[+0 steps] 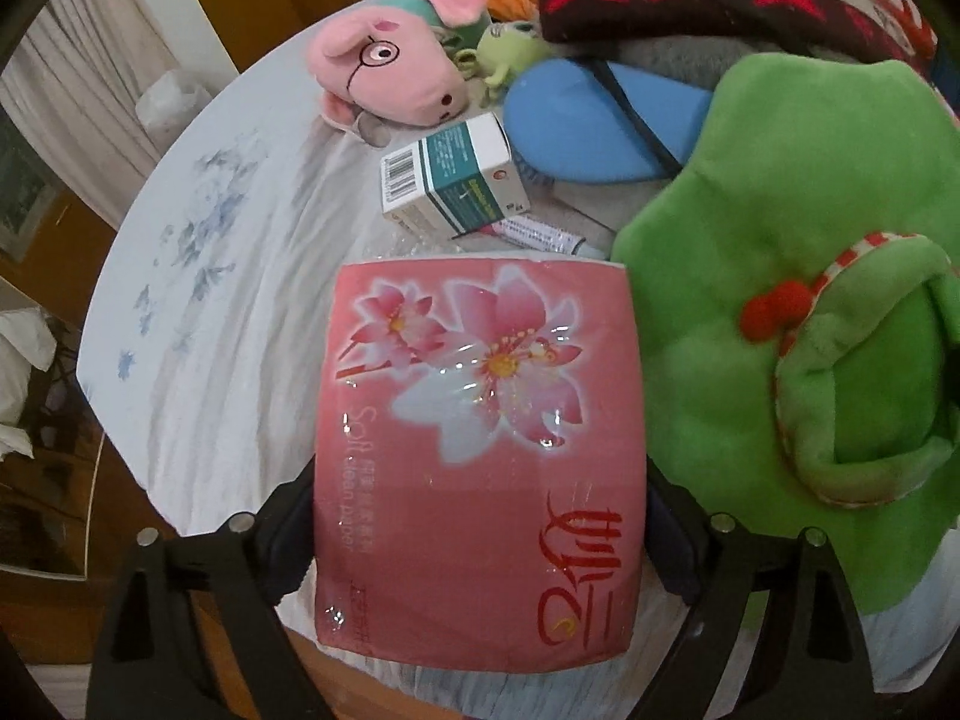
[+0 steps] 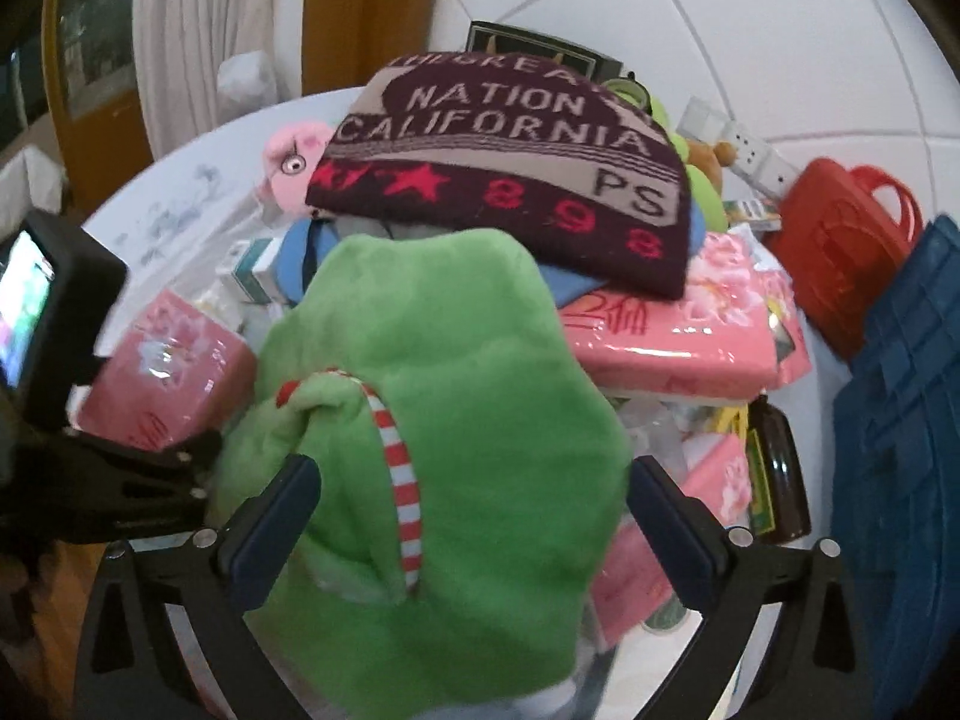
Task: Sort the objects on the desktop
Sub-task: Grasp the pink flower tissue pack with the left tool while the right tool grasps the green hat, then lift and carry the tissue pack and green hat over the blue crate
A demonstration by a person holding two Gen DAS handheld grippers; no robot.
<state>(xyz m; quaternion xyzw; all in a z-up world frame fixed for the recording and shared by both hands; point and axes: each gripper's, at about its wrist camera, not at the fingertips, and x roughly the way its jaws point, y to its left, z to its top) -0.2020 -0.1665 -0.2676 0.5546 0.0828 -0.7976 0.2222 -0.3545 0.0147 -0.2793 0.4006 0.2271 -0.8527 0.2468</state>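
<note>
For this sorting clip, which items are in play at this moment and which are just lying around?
In play:
- pink tissue pack, between the open left gripper fingers
- green plush slipper, between the open right gripper fingers

Lying about:
- pig plush
- medicine box
- knit hat
- red basket
- blue crate

At least three pink tissue packs (image 2: 672, 330), one green plush slipper (image 2: 432, 396), one knit hat (image 2: 510, 168), one pig toy (image 1: 390, 78).

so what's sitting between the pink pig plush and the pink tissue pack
In the left wrist view, a white and teal carton lies between the pig plush and the tissue pack, with a small tube beside it.
</note>
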